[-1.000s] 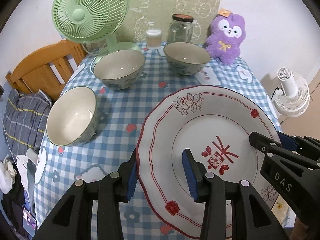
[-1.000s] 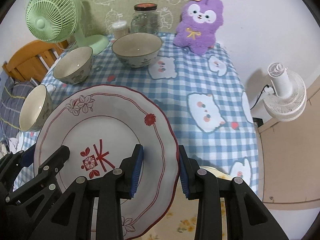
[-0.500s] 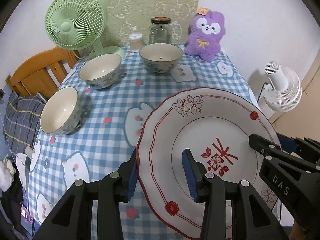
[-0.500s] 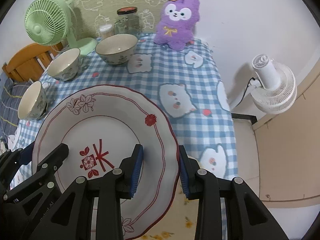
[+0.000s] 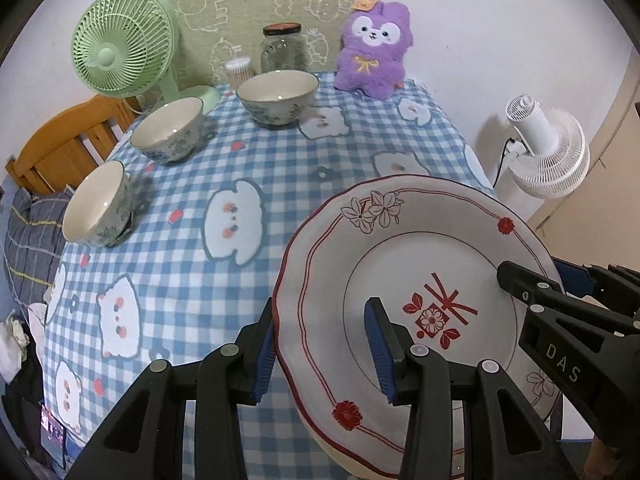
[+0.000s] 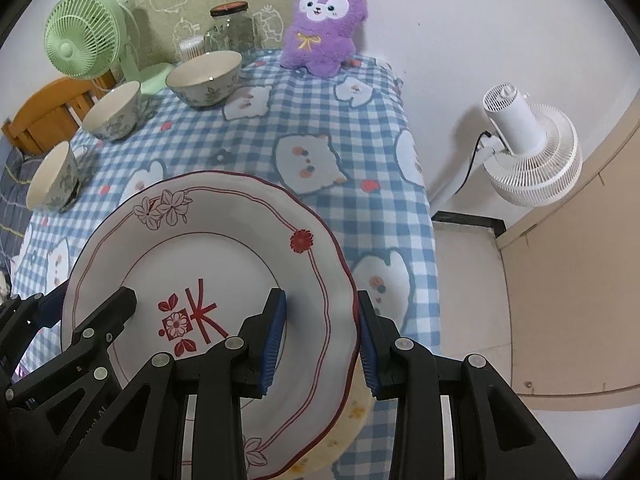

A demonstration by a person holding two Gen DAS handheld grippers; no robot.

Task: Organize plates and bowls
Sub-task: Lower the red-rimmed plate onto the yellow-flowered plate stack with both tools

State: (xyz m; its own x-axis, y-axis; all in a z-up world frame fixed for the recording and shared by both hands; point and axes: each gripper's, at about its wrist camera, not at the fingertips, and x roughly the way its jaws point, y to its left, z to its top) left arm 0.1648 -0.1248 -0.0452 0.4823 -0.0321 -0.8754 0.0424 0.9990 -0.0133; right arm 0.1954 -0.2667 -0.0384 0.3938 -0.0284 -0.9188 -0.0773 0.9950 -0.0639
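A large white plate (image 5: 420,256) with red trim is held tilted above the near edge of the table, also seen in the right wrist view (image 6: 224,248). My left gripper (image 5: 322,344) is shut on its left rim. My right gripper (image 6: 322,340) is shut on its right rim. A second plate with yellow flowers (image 6: 352,412) lies under it, mostly hidden. Three floral bowls stand on the table: one at the left edge (image 5: 98,204), one further back (image 5: 168,130), one at the back centre (image 5: 278,96).
The table has a blue checked cloth (image 5: 224,160). At the back stand a green fan (image 5: 120,52), a glass jar (image 5: 284,50), a small toothpick pot (image 5: 239,70) and a purple plush (image 5: 372,48). A white fan (image 6: 528,152) stands on the floor right. A wooden chair (image 5: 60,140) is left.
Both grippers have pulled back toward the near edge of the table with the plate held between them. The bowls and fan look farther away now.
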